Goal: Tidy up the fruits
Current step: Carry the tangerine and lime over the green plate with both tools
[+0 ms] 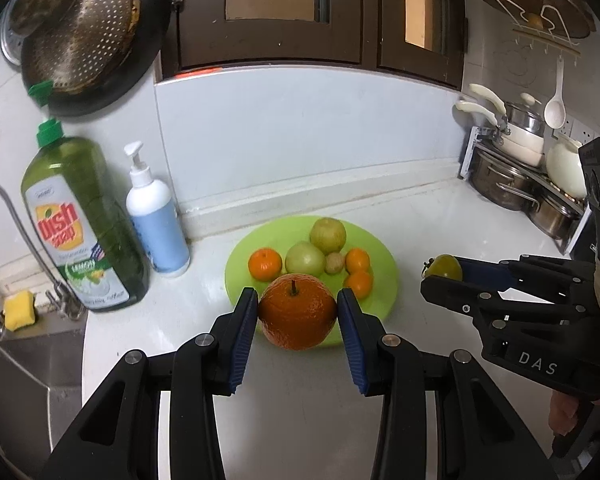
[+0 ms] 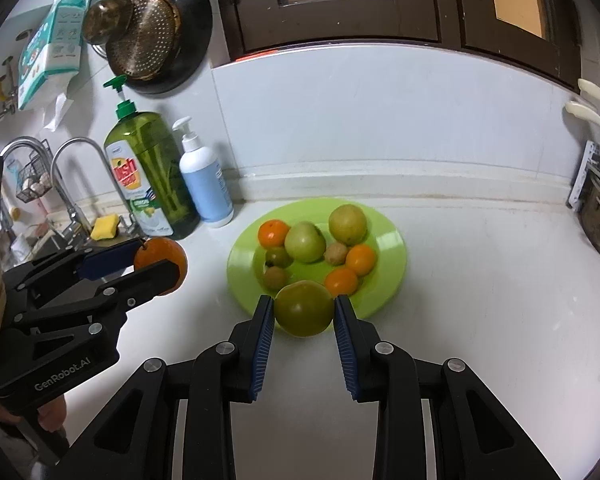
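A lime green plate [image 1: 374,246] [image 2: 392,240] sits on the white counter with several fruits: small oranges, green apples and small brownish fruits. My left gripper [image 1: 298,312] is shut on a large orange [image 1: 298,316], held above the plate's near edge; it also shows in the right wrist view [image 2: 160,258]. My right gripper [image 2: 304,312] is shut on a green tomato-like fruit [image 2: 304,308], held over the plate's near edge; it shows at the right of the left wrist view [image 1: 446,268].
A green dish soap bottle [image 1: 80,224] and a white pump bottle [image 1: 156,220] stand left of the plate by the sink [image 1: 16,360]. A yellow sponge [image 1: 18,308] lies at the faucet. Pots on a rack [image 1: 516,176] stand at the right.
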`<state>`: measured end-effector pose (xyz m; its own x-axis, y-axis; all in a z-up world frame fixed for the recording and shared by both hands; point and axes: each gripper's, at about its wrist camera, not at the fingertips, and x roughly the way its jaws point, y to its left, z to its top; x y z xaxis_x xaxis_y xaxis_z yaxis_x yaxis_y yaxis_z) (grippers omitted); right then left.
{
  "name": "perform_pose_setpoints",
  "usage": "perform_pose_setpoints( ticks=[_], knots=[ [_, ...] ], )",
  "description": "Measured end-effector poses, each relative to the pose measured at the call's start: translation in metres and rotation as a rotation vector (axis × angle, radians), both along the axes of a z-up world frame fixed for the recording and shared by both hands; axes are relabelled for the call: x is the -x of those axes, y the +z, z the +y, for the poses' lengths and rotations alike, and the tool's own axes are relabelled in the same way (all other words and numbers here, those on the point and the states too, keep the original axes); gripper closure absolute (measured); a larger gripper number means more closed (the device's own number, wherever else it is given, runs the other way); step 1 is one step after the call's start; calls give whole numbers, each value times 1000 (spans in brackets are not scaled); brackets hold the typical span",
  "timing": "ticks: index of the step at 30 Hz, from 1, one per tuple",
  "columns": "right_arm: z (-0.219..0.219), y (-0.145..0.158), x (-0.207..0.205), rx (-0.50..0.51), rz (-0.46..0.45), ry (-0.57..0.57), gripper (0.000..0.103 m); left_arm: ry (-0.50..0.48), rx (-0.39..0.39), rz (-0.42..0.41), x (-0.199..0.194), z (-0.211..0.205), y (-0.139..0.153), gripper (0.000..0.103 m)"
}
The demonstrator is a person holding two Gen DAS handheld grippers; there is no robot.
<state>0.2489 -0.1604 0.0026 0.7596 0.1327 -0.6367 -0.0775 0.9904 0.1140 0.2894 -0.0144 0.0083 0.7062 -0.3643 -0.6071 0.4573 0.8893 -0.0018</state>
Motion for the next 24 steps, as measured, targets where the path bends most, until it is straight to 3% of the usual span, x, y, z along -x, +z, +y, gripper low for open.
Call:
perform_pose_setpoints(
  ticks=[12, 24],
  knots=[
    [-18, 12, -52, 25, -26, -6, 71, -22, -8, -5, -54, -25, 6, 63],
    [-39, -8, -100, 22, 17, -26, 71, -54, -55, 24, -110, -51, -15, 62]
  ],
)
